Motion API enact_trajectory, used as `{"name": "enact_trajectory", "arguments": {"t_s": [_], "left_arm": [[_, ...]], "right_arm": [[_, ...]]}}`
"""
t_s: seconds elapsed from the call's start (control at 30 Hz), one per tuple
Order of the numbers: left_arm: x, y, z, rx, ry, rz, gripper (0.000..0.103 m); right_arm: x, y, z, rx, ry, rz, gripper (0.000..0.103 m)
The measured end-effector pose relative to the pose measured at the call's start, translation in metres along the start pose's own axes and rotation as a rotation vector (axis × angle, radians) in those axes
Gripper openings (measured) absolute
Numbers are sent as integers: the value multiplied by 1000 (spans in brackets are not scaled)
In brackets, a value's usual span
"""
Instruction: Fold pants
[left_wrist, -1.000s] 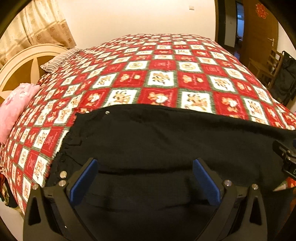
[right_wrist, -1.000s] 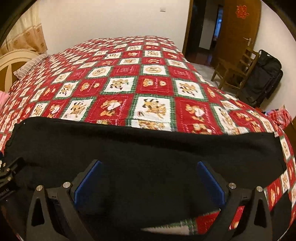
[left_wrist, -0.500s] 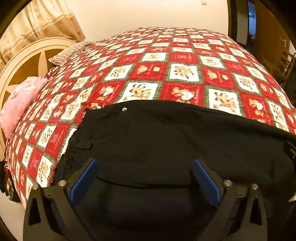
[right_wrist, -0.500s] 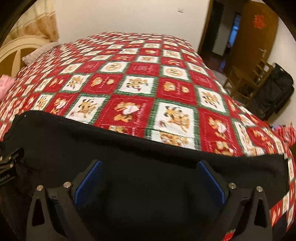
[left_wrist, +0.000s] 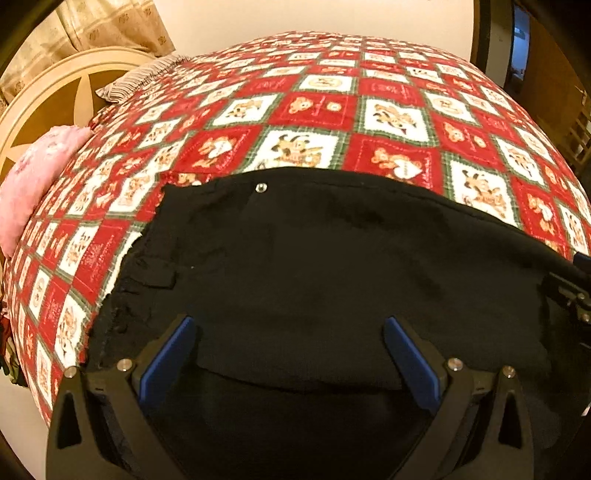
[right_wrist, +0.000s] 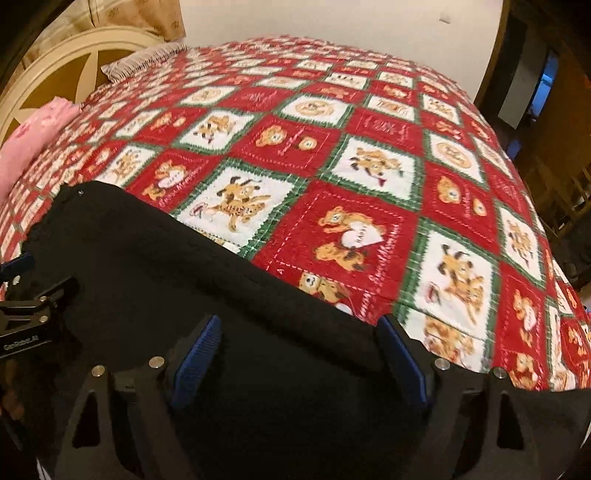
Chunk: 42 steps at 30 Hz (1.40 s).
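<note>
while black pants (left_wrist: 314, 266) cover the red quilt (left_wrist: 332, 110) near a pink pillow (left_wrist: 37, 177), both tongs (left_wrist: 288, 354) (right_wrist: 299, 354) gape, the right's just narrowing.

Pants (left_wrist: 314, 266) on bedspread (left_wrist: 321, 110); pillow (left_wrist: 33, 177) left.

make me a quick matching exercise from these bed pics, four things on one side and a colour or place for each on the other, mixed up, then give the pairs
Things
1. pants
2. pillow
3. bedspread
4. left gripper

Descriptions
A. pink, at the left edge of the bed near the headboard
B. red, white and green squares with bear pictures
C. black, spread flat at the near edge of the bed
D. blue pads set wide apart just above the black fabric

Pairs: 1-C, 2-A, 3-B, 4-D
</note>
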<state>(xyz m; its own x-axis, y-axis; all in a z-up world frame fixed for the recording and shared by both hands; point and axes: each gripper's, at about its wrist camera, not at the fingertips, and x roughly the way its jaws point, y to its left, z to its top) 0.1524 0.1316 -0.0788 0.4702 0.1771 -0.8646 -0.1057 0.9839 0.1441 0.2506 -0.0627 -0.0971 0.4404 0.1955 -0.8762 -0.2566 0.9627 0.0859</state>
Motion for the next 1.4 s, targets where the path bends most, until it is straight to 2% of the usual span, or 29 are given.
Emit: {"name": "enact_trajectory", "arguments": {"t_s": [0.03, 0.1, 0.17, 0.2, 0.23, 0.27, 0.33, 0.47, 0.57, 0.63, 0.7, 0.8, 0.87, 1.0, 1.1, 1.33, 1.4], "left_arm": [[0, 0, 0, 1, 0, 3, 103], [2, 0, 0, 5, 1, 5, 103], [2, 0, 0, 5, 1, 3, 103], [1, 0, -1, 4, 1, 0, 103], [1, 1, -1, 3, 1, -1, 103], [0, 2, -1, 1, 0, -1, 103], [-5, 5, -1, -2, -6, -5, 103], [-16, 17, -1, -22, -21, -38, 103], [-26, 29, 1, -46, -33, -61, 103], [-34, 38, 5, -60, -44, -78, 103], [-39, 43, 10, -73, -40, -111, 103], [-43, 46, 23, -79, -3, -195, 103], [-39, 46, 32, -76, 35, -225, 103], [-20, 39, 53, -90, 113, -170, 103], [-9, 23, 60, -80, 199, -180, 103], [21, -8, 61, -77, 351, -86, 103], [29, -11, 57, -83, 383, -71, 97]], "right_arm": [[3, 2, 0, -13, 4, -1, 79], [2, 9, 0, -58, -24, 3, 69], [0, 16, -2, -101, -34, 26, 45], [-2, 21, -2, -125, -35, 19, 38], [-3, 23, -3, -140, -34, 12, 24], [-6, 26, -3, -152, -34, -4, 13], [-16, 29, -5, -146, -52, -2, 9], [-57, 32, -21, -125, -154, 39, 8], [-81, 38, -41, -126, -198, 76, 8], [-88, 46, -57, -152, -218, 80, 8], [-88, 57, -72, -185, -235, 48, 8], [-82, 65, -84, -196, -230, 36, 8], [-80, 66, -88, -194, -238, 33, 8], [-80, 73, -97, -237, -267, -2, 8], [-78, 78, -102, -273, -279, -31, 8], [-79, 84, -113, -335, -291, -51, 8], [-80, 82, -113, -327, -292, -41, 8]]}}
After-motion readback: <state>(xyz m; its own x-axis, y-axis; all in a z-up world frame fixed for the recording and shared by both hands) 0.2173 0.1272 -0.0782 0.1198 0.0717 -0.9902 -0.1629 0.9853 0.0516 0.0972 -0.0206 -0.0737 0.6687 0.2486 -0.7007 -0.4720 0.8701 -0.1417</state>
